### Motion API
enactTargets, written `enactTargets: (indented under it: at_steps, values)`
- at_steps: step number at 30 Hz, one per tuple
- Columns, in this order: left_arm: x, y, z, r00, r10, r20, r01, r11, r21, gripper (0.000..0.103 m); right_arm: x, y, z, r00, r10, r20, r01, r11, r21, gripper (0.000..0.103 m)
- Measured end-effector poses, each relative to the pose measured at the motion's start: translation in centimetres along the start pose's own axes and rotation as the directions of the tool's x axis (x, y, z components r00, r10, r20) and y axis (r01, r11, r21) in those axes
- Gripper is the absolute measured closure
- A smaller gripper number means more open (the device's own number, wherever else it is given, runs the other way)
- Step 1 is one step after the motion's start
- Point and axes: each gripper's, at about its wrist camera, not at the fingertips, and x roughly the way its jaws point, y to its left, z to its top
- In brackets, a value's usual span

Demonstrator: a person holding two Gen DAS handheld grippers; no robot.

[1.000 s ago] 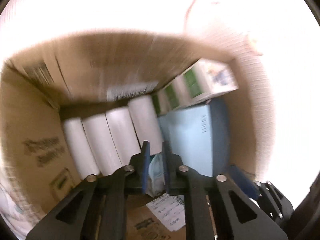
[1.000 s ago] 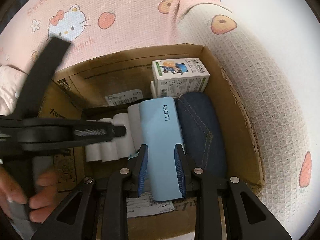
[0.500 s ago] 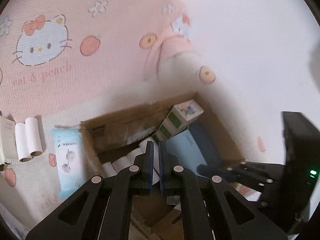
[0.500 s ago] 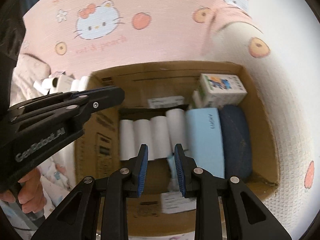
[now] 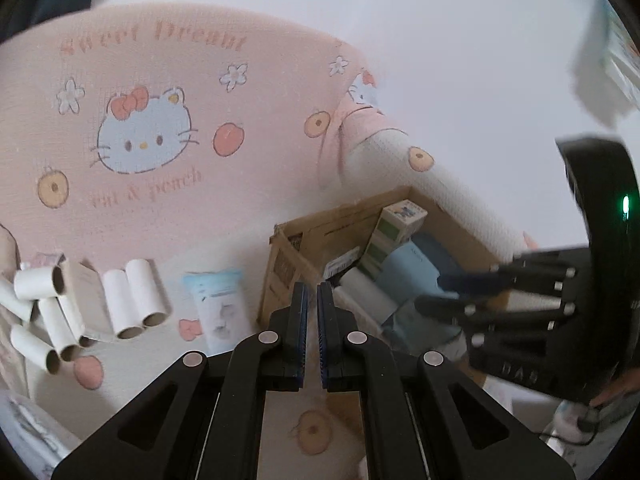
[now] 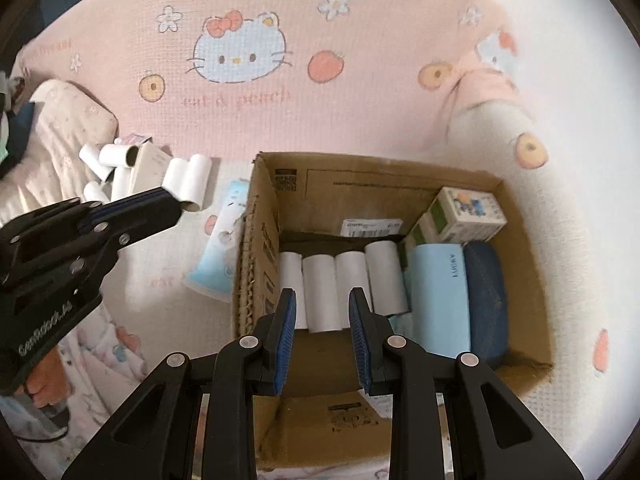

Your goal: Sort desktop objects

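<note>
An open cardboard box (image 6: 516,216) (image 5: 280,264) sits on a pink Hello Kitty blanket. Inside it lie several white paper rolls (image 6: 352,280), a light blue case (image 6: 440,292), a dark blue case (image 6: 488,296) and a small green-and-white carton (image 6: 464,216). My right gripper (image 6: 322,312) is open and empty above the box's near side. My left gripper (image 5: 312,300) is nearly shut and empty, left of the box; it also shows in the right wrist view (image 6: 168,204). A light blue tissue pack (image 5: 218,308) (image 6: 222,244) lies left of the box.
Several loose white rolls (image 5: 132,300) (image 6: 188,180) and a small card box (image 6: 150,166) lie on the blanket at far left. A pale patterned pillow (image 6: 60,140) lies beyond them. The right gripper's body (image 5: 560,308) stands over the box.
My left gripper has pulled up out of the box and swung left over the blanket, leaving the small blue packet inside. My right gripper has risen and stays open.
</note>
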Motion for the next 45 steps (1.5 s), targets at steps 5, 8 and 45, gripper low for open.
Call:
enactTargets:
  at_steps: [5,8,45]
  values:
    - [1.1,1.0,-2.6,0.997,0.072,-0.034,-0.071,0.996,0.046,0.097,-0.8,3.0,-0.7,0.999,0.001,0.054,-0.002,1.000,0.008,0.080]
    - [2.1,2.5,-4.0,0.991,0.113,-0.068,-0.109,0.993,0.051,0.097,-0.6,5.3,-0.7,0.994,0.052,0.100,-0.049,0.998,-0.024,0.080]
    - [4.8,31.3,-6.4,0.995,0.028,-0.098,-0.092,0.671,-0.735,0.076,15.6,21.3,5.7,0.866,0.492,0.092,-0.485,0.870,-0.090,0.080]
